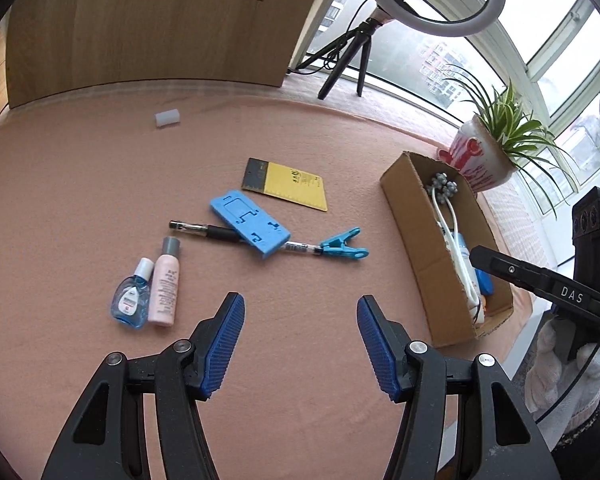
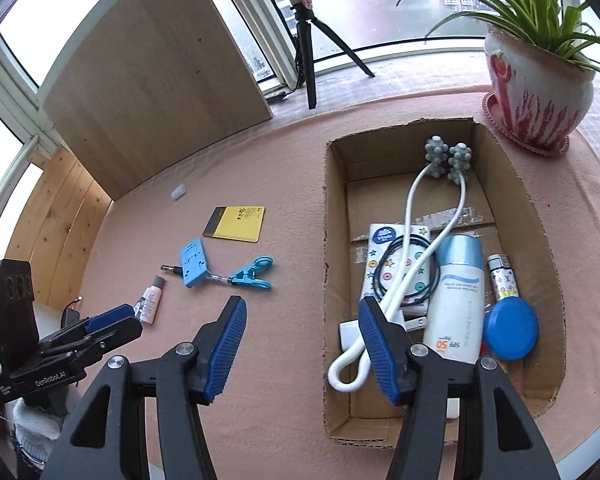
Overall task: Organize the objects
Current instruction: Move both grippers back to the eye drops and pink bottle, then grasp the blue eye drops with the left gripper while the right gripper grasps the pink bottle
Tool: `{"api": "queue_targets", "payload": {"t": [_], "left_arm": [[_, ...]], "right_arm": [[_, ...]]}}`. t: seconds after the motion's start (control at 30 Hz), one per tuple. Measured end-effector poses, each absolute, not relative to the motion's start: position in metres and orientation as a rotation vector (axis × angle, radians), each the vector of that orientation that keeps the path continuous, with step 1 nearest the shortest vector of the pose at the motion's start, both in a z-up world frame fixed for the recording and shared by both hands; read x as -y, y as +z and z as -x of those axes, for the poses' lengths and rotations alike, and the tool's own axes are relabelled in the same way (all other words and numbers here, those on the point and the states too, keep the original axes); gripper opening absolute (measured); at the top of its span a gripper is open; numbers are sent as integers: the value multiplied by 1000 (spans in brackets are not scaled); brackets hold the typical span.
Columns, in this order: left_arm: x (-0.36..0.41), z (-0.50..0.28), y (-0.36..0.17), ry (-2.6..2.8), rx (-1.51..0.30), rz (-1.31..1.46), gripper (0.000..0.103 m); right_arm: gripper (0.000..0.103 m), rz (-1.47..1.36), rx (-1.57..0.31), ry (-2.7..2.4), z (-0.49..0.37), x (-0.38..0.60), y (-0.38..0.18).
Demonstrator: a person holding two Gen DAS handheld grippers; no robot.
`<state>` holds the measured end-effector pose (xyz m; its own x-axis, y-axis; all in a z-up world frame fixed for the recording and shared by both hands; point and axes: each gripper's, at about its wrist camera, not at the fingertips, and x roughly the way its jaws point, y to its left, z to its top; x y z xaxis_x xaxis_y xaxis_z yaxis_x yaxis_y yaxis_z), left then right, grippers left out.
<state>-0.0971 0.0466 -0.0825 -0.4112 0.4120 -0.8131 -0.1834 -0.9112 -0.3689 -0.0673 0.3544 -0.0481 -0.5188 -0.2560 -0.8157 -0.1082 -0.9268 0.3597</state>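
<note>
On the pink cloth lie a blue eye-drop bottle [image 1: 129, 299], a pink bottle [image 1: 165, 283], a pen [image 1: 220, 233] under a blue phone stand [image 1: 250, 229], a blue clip [image 1: 343, 246] and a yellow notepad [image 1: 289, 185]. My left gripper [image 1: 300, 320] hangs open above bare cloth, nearer than these things, nothing between its fingers. The cardboard box [image 2: 336, 264] holds a white roller massager [image 2: 414, 236], a sunscreen bottle [image 2: 458, 300], a blue round lid [image 2: 510, 332], a lighter [image 2: 502, 276] and a tissue pack [image 2: 380, 240]. My right gripper [image 2: 302, 320] is open, empty, over the box's left wall.
A potted plant [image 2: 540, 92] stands behind the box. A wooden board [image 1: 160, 20] leans at the back, beside a ring-light tripod [image 1: 352, 52]. A small white cap [image 1: 167, 117] lies near the board. The left gripper [image 2: 112, 322] shows at the right wrist view's left edge.
</note>
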Motion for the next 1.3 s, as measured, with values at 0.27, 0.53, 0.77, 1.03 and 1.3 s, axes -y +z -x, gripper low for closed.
{"api": "queue_targets", "payload": {"t": [0.27,0.53,0.77,1.03,1.3], "left_arm": [[10,102,-94,2409,282,1494,62],[36,114,-116,2389,200,1545,50],[43,119,-132,2338,179,1570,42],[40,126,-139,2314,178,1575,40],[42,131,-145,2307,176,1585,40]], "right_arm": [[54,-1507,506,-2479,101,-281,-53],[54,-1559,511,-2342,138,-220,-69],[55,-1634,519,-2258,166,-186,-92],[49,-1715,543,-2185,187,-163,-117],[42,-1773,530,-2153,197,-149,-134]]}}
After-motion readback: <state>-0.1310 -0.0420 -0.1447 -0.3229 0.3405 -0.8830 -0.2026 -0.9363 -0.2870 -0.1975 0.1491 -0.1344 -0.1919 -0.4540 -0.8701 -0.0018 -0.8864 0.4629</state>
